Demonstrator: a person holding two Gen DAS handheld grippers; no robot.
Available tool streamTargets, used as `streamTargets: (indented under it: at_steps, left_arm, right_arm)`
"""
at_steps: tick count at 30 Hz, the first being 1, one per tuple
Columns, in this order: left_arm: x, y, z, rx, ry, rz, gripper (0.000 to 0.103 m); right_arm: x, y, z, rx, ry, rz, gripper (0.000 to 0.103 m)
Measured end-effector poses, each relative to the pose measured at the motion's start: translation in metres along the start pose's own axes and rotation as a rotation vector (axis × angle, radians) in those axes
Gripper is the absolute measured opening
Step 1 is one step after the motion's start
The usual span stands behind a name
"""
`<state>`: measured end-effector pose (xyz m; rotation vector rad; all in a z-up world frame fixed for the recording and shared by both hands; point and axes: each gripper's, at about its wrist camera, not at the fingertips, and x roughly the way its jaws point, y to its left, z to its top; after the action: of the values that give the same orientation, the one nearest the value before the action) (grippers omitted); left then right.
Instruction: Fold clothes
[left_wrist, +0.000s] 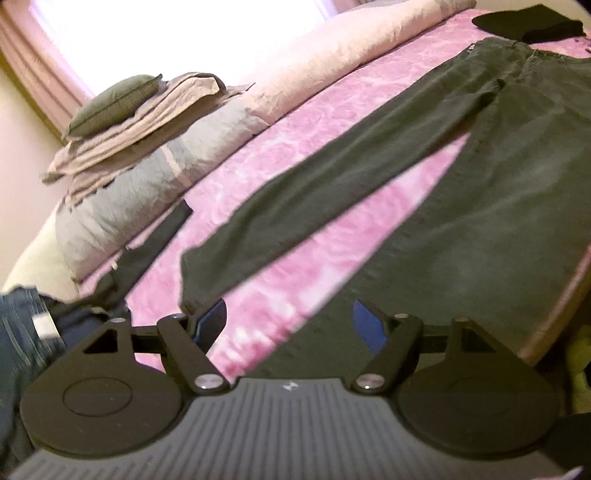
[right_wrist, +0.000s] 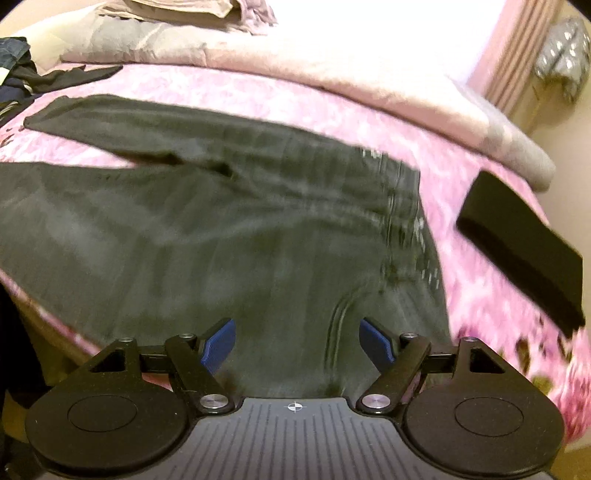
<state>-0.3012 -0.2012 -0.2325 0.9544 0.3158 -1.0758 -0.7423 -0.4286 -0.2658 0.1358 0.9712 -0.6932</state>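
Note:
Dark grey jeans (left_wrist: 461, 206) lie spread flat on the pink bedspread (left_wrist: 295, 122), legs apart. My left gripper (left_wrist: 290, 325) is open and empty, above the near leg's hem end, with the far leg's hem just left of it. In the right wrist view the jeans (right_wrist: 221, 229) fill the middle, waistband to the right. My right gripper (right_wrist: 297, 345) is open and empty, just above the jeans' hip and seam near the bed's front edge.
A folded black garment (right_wrist: 517, 236) lies right of the waistband; it also shows in the left view (left_wrist: 528, 22). Pillows and folded linen (left_wrist: 147, 147) line the far side. A pile of dark clothes (left_wrist: 40, 325) sits at the bed's left end.

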Motion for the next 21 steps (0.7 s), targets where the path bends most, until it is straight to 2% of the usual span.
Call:
streamTargets:
  at_steps: [6,11,14,17,21]
  left_arm:
    - [0.06,0.052,0.031,0.029,0.014,-0.003,0.073]
    - [0.113,0.095,0.056,0.056,0.027,-0.01,0.072]
    - [0.162,0.113,0.072,0.077,0.05,-0.063,0.066]
    - [0.207,0.127,0.083,0.081,0.064,-0.12,0.065]
    - [0.262,0.133,0.099,0.111,0.07,-0.245,0.058]
  right_arm:
    - [0.026,-0.019,0.051,-0.045,-0.058,0.018,0.077]
    - [0.066,-0.03,0.093,-0.099,-0.076,0.023,0.077]
    - [0.094,-0.037,0.118,-0.124,-0.086,0.026,0.077]
    - [0.123,-0.043,0.142,-0.149,-0.096,0.029,0.077]
    - [0.158,-0.052,0.168,-0.156,-0.106,0.057,0.077]
